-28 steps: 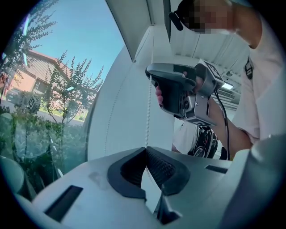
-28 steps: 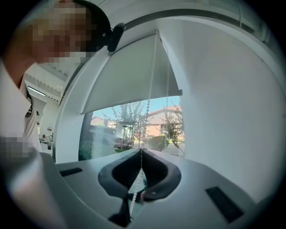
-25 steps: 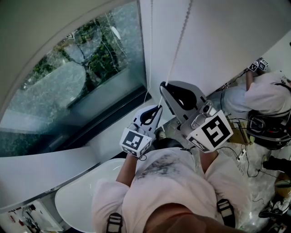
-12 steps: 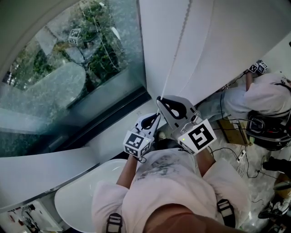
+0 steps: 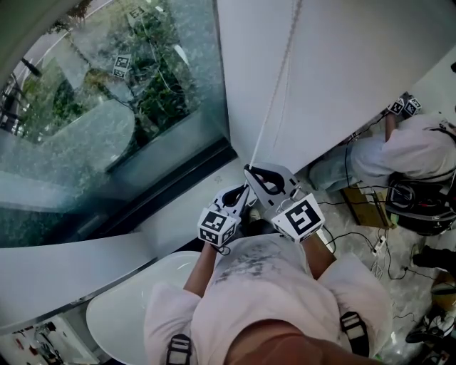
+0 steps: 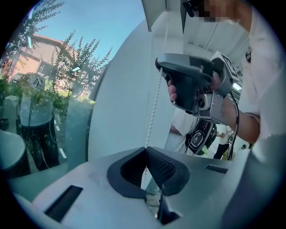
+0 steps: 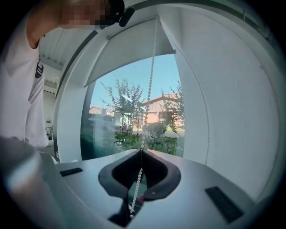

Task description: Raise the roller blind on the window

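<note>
A white bead chain (image 5: 274, 85) hangs down the white wall right of the window (image 5: 128, 121). Both grippers hold it, one just above the other. My right gripper (image 5: 249, 171) is shut on the bead chain (image 7: 149, 89), which enters at its closed tips and trails down between the pads. Just below, my left gripper (image 5: 246, 192) is also shut on the chain (image 6: 154, 103), pinched at its tips (image 6: 145, 148). From the left gripper view the right gripper (image 6: 192, 85) shows above. The pale roller blind (image 5: 18, 21) covers only the window's top corner, with its lower edge (image 7: 129, 49) high up.
A white tub (image 5: 128, 306) lies at the lower left, under the window sill (image 5: 178, 207). At the right a person in a white shirt (image 5: 420, 150) crouches among cables and gear (image 5: 420, 207) on the floor. A marker cube (image 5: 122, 65) shows in the glass.
Both grippers have come down together, closer to my chest, still closed on the chain. The blind's edge has risen and more of the window is uncovered.
</note>
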